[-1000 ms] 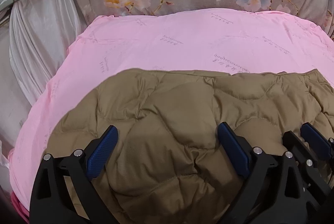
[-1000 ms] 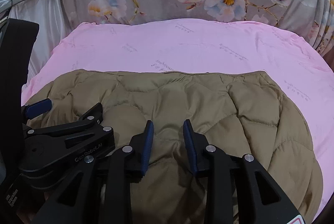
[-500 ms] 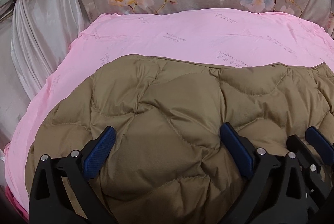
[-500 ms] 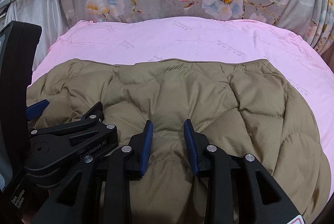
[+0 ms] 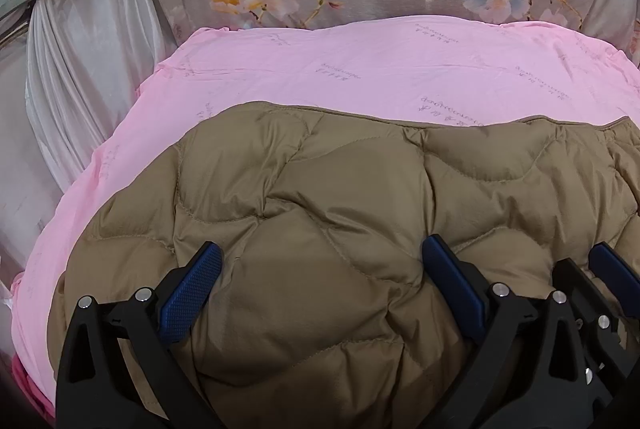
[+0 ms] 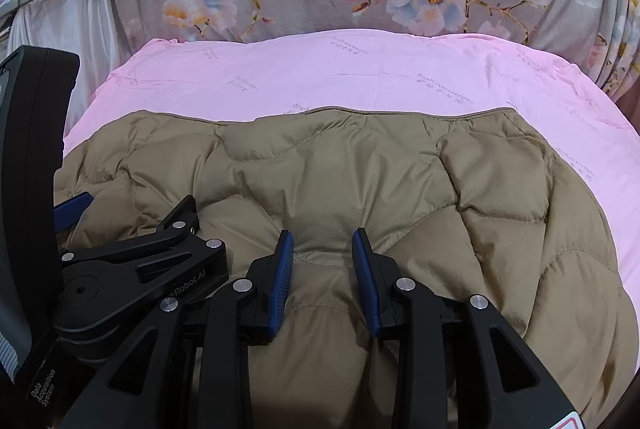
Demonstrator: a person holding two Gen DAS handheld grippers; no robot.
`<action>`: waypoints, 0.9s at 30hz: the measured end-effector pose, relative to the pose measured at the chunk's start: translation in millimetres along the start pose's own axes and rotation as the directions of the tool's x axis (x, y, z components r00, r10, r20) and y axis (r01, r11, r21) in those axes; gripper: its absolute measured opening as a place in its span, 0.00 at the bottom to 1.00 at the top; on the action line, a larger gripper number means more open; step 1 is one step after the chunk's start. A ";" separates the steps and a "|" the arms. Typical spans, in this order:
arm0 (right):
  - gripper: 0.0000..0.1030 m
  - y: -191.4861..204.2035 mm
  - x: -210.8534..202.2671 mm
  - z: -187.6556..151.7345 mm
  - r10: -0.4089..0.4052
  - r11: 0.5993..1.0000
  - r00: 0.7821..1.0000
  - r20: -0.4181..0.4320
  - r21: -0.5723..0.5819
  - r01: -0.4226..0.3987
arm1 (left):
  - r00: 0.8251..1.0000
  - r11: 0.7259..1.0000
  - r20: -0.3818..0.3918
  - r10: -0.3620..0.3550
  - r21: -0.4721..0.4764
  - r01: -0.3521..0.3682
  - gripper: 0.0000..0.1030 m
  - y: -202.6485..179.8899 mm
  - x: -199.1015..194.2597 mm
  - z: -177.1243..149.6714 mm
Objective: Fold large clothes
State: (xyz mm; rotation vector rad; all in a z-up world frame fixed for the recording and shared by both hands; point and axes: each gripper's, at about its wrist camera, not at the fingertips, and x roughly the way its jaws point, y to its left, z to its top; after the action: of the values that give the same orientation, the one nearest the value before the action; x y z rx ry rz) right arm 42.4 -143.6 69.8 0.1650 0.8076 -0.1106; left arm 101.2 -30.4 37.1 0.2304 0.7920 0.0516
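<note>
Jacket [image 5: 360, 213], folded, lies on the pink sheet [image 5: 360, 69]. Left gripper [image 5: 320, 289] gapes wide over it, gripping nothing; right gripper [image 6: 322, 269] stands part-open, fabric bulging between its jaws, grip uncertain. Next likely: smooth flat.

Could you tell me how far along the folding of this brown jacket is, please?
Done: the jacket lies spread on the pink sheet, hem straight. In hand: the right gripper pinches a puff of it; the left gripper straddles it, fingers wide. Left: further folds, though layers underneath are hidden.
</note>
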 end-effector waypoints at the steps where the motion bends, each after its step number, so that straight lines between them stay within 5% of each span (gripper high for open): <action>1: 0.31 -0.2 0.4 -0.3 0.001 1.000 1.000 -0.001 0.001 -0.001 | 1.000 1.000 0.000 0.002 0.001 -0.002 0.96 -0.2 0.0 0.1; 9: 0.31 -2.4 0.0 0.9 0.004 1.000 1.000 -0.004 0.003 -0.004 | 1.000 1.000 0.002 -0.004 -0.006 0.004 0.96 2.7 0.7 0.6; 15: 0.33 -5.5 -3.9 5.5 0.018 1.000 1.000 -0.015 -0.006 -0.018 | 0.996 0.994 -0.011 -0.094 -0.066 0.093 0.96 28.8 -15.4 -2.1; 18: 0.34 0.2 -18.4 9.8 0.019 1.000 1.000 -0.022 -0.016 -0.019 | 0.994 0.989 0.002 -0.111 -0.097 0.111 0.95 57.3 -46.3 -16.7; 22: 0.40 15.2 -31.5 15.8 0.157 0.987 0.986 -0.048 0.036 -0.156 | 0.996 0.988 0.006 -0.084 -0.132 0.084 0.95 111.4 -79.5 -44.7; 27: 0.43 46.3 -34.0 -2.8 0.113 0.992 0.991 -0.066 -0.041 -0.116 | 0.987 0.936 -0.084 -0.136 -0.338 0.100 0.95 186.1 -82.4 -77.4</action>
State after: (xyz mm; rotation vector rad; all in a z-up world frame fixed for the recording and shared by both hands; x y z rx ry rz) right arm 24.6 -96.4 97.4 0.1723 0.8614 0.0209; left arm -4.1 154.3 84.0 -0.1428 0.8881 0.0837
